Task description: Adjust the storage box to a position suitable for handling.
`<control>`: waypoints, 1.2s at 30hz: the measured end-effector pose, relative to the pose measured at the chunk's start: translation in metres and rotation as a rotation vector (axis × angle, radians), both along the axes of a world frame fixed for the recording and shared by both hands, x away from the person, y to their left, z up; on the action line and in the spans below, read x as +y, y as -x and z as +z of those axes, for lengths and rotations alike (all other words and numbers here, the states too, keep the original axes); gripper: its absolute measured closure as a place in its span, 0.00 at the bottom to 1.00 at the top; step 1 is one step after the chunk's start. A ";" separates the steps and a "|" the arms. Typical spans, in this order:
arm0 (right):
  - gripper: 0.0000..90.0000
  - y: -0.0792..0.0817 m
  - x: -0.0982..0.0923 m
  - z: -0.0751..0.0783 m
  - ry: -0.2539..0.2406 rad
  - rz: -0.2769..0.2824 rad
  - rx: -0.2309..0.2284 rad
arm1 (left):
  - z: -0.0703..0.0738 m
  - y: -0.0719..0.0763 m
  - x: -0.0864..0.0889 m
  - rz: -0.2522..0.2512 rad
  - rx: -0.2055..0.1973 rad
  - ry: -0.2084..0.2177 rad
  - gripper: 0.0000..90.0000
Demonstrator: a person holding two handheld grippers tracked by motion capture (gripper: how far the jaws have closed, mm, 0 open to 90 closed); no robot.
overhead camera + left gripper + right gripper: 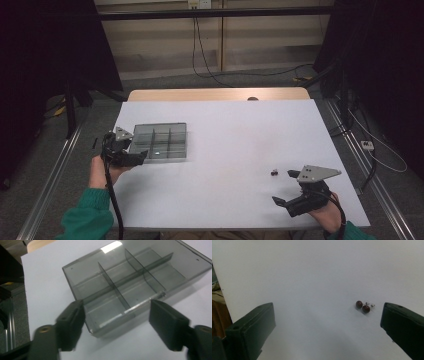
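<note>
Nearest, the right gripper (328, 322) hovers wide open just short of two small dark studs (362, 306), while farther left the left gripper (116, 322), jaws apart and unloaded, faces the divided tray (75, 293); next likely pinching a stud.

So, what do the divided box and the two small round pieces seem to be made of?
The divided box looks like smoke-tinted transparent plastic with a glossy finish: the table shows through its walls, and a lamp glare sits on its rim. The two small round pieces are dark reddish-brown balls on thin, apparently metal pins; their own material is unclear at this size.
</note>
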State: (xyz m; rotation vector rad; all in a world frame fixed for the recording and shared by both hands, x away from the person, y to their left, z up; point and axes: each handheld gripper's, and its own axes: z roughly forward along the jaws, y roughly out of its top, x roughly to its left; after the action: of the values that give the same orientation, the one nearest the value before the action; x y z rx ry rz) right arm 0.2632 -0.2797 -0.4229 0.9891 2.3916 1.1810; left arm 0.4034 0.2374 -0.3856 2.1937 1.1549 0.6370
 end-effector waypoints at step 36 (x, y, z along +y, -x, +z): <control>0.00 0.000 0.000 0.000 -0.003 0.005 0.001 | -0.026 -0.059 0.033 0.161 0.004 0.011 1.00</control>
State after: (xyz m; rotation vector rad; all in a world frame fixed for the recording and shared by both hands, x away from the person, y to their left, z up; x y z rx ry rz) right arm 0.2634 -0.2802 -0.4228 0.9853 2.3956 1.1858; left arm 0.4625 0.2702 -0.4115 2.1084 1.3439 0.6917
